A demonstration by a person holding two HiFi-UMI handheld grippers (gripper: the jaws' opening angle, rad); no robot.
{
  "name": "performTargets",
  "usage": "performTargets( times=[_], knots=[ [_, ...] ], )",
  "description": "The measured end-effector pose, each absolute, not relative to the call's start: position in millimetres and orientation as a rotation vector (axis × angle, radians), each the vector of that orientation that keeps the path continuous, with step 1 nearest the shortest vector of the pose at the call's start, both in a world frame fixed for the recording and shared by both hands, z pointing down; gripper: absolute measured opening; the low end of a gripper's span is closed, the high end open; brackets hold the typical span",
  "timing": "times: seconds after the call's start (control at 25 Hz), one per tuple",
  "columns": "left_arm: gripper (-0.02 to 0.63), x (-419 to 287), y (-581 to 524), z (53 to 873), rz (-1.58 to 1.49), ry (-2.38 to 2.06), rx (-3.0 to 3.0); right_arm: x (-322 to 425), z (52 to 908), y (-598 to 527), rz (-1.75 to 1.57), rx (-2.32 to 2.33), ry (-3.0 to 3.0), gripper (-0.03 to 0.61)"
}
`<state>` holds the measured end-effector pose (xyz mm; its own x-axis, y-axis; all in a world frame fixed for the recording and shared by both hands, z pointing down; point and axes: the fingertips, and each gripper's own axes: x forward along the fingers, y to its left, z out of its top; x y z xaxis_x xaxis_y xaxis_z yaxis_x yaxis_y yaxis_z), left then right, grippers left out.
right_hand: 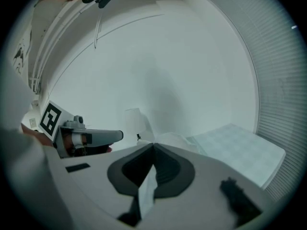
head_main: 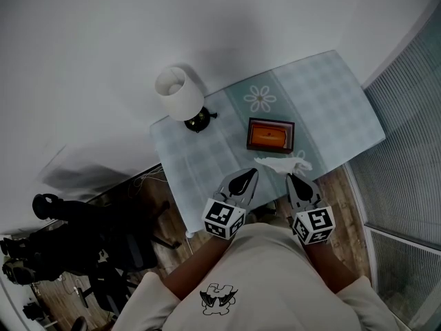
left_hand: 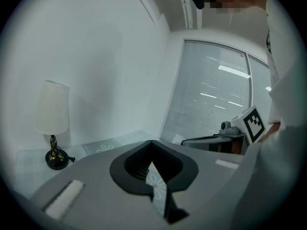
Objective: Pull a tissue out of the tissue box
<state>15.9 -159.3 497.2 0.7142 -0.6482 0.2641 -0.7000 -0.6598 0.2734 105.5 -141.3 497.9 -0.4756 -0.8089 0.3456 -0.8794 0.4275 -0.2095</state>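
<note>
A dark brown tissue box with an orange top stands on the checked tablecloth. A white tissue lies loose between the box and the table's near edge, clear of the box, reaching to my right gripper. That gripper is shut on the tissue; in the right gripper view a white strip of tissue shows in the slot between the jaws and more of it bunches past the tip. My left gripper hovers beside it on the left, shut and holding nothing; only tablecloth shows through its slot.
A white-shaded lamp on a dark base stands at the table's far left corner. The small table has a white wall behind and window blinds to the right. A dark office chair is on the floor at left.
</note>
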Motion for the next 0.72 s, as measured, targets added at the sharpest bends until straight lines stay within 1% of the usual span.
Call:
performTargets(
  times=[0.72],
  knots=[
    [0.006, 14.0, -163.4, 518.7, 0.232, -1.060, 2.497, 104.4, 508.5, -146.0, 0.574, 1.477, -2.470, 0.014]
  ],
)
